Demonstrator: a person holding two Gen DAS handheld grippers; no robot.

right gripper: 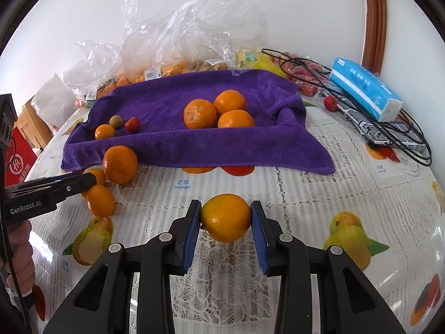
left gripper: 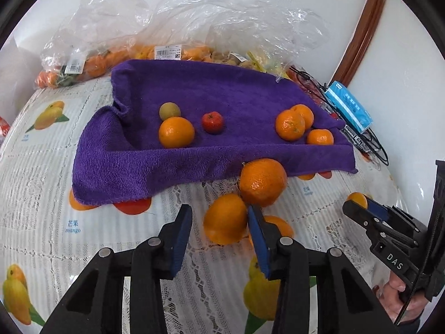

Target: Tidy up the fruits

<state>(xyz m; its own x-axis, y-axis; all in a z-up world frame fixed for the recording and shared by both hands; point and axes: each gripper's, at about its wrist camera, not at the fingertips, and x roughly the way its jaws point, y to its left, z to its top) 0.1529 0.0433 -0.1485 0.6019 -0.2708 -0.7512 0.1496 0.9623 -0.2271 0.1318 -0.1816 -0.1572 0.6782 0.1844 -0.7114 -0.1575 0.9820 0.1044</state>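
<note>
My right gripper [right gripper: 225,206] is shut on an orange [right gripper: 225,217] just above the table; both blue pads press its sides. My left gripper [left gripper: 219,211] is open around another orange [left gripper: 225,218] lying on the tablecloth. Its right pad touches the fruit and its left pad stands clear. A bigger tangerine [left gripper: 262,182] rests just beyond, against the front edge of the purple towel [left gripper: 194,89]. On the towel lie an orange [left gripper: 176,132], a greenish fruit [left gripper: 169,110], a small red fruit [left gripper: 212,122] and three tangerines [left gripper: 290,125] at the right.
Clear plastic bags of fruit [left gripper: 116,55] are piled behind the towel against the wall. A blue tissue pack [right gripper: 364,89] and black cables [right gripper: 403,139] lie at the back right. A red box [right gripper: 19,161] stands past the table's left edge. The fruit-printed tablecloth [right gripper: 306,194] covers the table.
</note>
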